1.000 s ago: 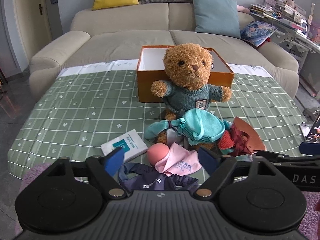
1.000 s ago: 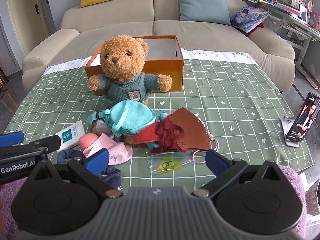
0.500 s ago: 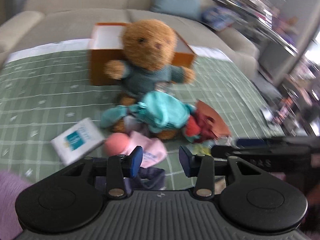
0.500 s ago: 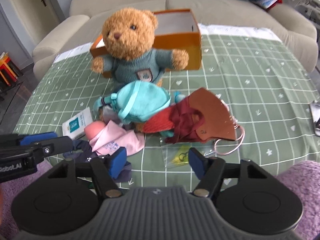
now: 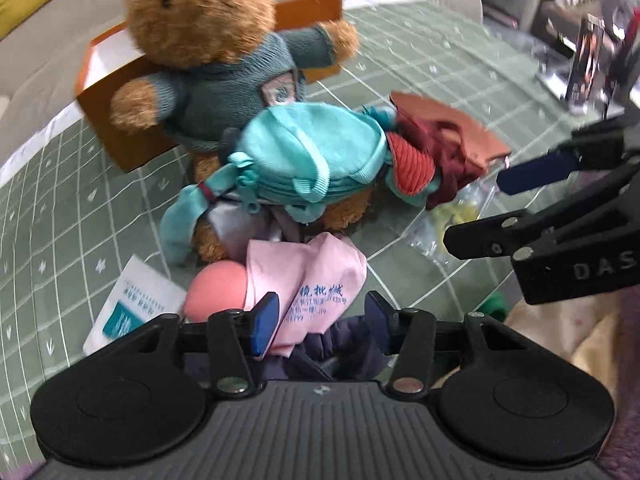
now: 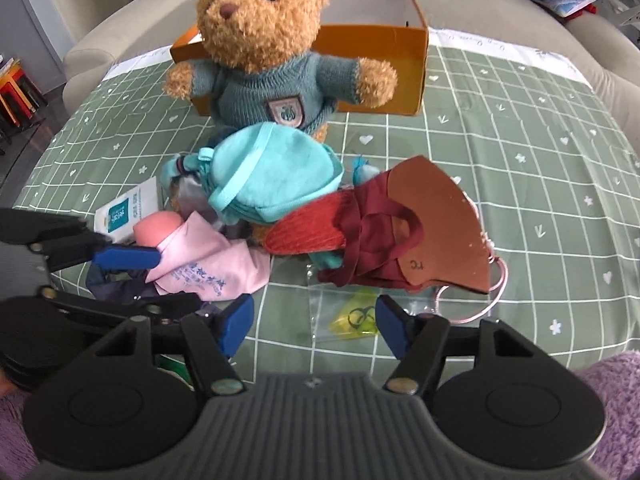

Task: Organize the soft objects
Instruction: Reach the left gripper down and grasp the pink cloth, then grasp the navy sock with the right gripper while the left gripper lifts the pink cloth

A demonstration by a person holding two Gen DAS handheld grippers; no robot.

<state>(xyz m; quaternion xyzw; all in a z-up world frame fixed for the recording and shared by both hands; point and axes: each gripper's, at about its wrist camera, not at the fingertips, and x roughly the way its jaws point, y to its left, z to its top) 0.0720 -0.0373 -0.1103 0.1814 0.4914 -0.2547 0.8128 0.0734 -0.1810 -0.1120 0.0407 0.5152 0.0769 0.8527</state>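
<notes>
Clutter fills the left wrist view: a teddy bear [image 5: 208, 40] in a teal sweater sits against an orange box [image 5: 120, 120] on a green checked tablecloth [image 5: 420, 60]. A turquoise pouch [image 5: 308, 156] lies against its feet, with a brown mask [image 5: 448, 120] and dark red cloth [image 5: 444, 160] beside it. The left gripper [image 5: 320, 320] hangs over a pink cloth [image 5: 304, 276] and a dark garment [image 5: 340, 348]; its jaws, which narrowed and then spread slightly in the last moment, stand partly apart with the pink cloth's edge between them, pads not pressing it. A pink ball [image 5: 216, 292] and a white card [image 5: 136, 304] lie just beside.

In the right wrist view, the right gripper [image 6: 314, 324] stands half spread after closing in, over a clear bag [image 6: 348, 316] on the tablecloth, gripping nothing. The mask lies just beyond, the bear and box behind it.
</notes>
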